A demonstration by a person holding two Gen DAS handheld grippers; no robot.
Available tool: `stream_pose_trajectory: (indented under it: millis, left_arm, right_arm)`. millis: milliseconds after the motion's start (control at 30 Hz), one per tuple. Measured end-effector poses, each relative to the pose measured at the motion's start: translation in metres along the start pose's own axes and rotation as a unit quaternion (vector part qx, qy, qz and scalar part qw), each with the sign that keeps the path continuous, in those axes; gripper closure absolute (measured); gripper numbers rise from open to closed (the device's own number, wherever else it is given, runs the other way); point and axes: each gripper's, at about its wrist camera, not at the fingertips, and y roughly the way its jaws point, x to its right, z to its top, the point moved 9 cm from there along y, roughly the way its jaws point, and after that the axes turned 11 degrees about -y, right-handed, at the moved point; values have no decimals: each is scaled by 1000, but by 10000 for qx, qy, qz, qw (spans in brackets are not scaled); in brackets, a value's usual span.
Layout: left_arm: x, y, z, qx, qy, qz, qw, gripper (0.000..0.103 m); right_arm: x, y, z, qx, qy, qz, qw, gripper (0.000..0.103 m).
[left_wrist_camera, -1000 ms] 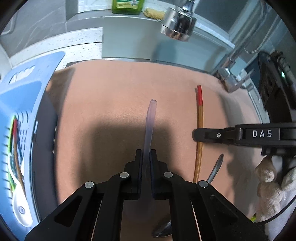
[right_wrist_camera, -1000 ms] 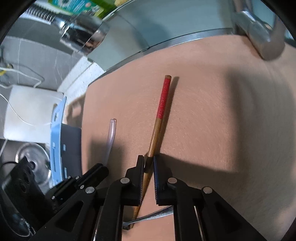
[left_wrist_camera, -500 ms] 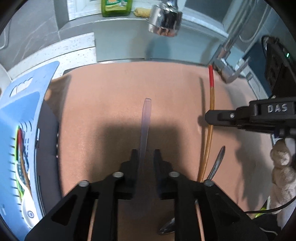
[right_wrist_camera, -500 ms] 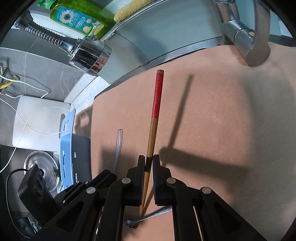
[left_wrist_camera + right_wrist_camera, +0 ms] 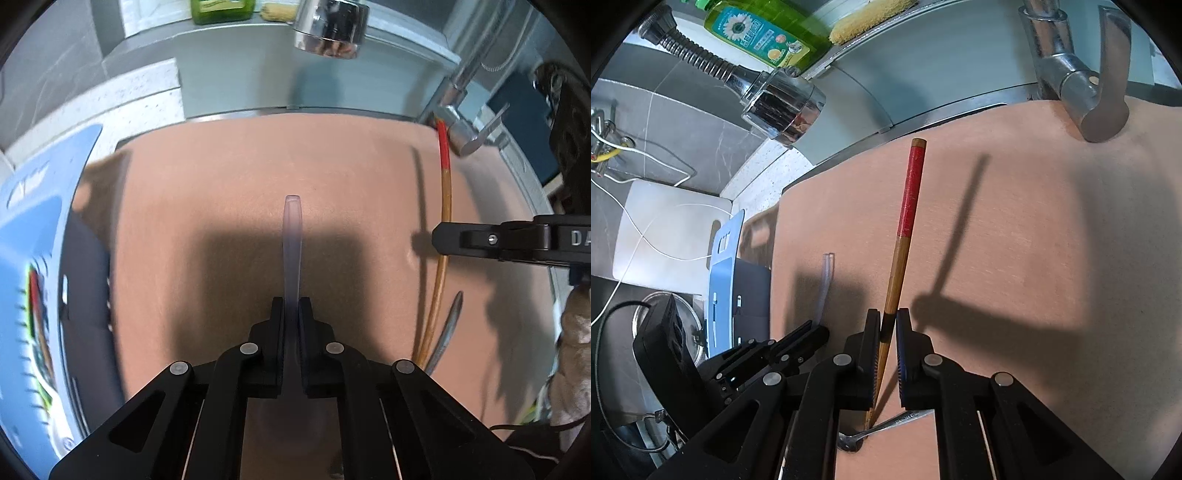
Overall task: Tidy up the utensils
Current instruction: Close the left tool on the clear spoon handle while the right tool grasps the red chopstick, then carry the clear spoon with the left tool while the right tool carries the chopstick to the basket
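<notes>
Left gripper (image 5: 291,310), jaws just re-closed, pinched the clear plastic spoon (image 5: 292,251) above mid-mat while the right gripper (image 5: 887,325) clamped the red-ended chopstick (image 5: 905,236) low on its shaft, so top-heavy tilt might swing it loose toward the metal spoon (image 5: 886,428).

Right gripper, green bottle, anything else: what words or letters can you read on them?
"DA" in white, cut off by the picture's edge, on the side of the right gripper.
The green dish soap bottle has a daisy picture and printed writing, too small to read.
Nothing else readable.
</notes>
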Motion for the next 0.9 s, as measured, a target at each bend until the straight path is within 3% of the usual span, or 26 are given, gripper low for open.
stream_pose_trajectory:
  millis: [467, 667, 900]
  left_arm:
    - [3, -37, 7, 515, -260, -212, 9981, 98]
    - [14, -55, 18, 747, -172, -360, 9964, 98]
    - [17, -76, 24, 930, -114, -444, 9946, 98]
  right_arm:
    - [-6, -14, 11, 253, 186, 248, 9992, 97]
    - [-9, -35, 24, 571, 242, 322, 9976, 97]
    - [-20, -50, 26, 649, 310, 577, 9957, 97]
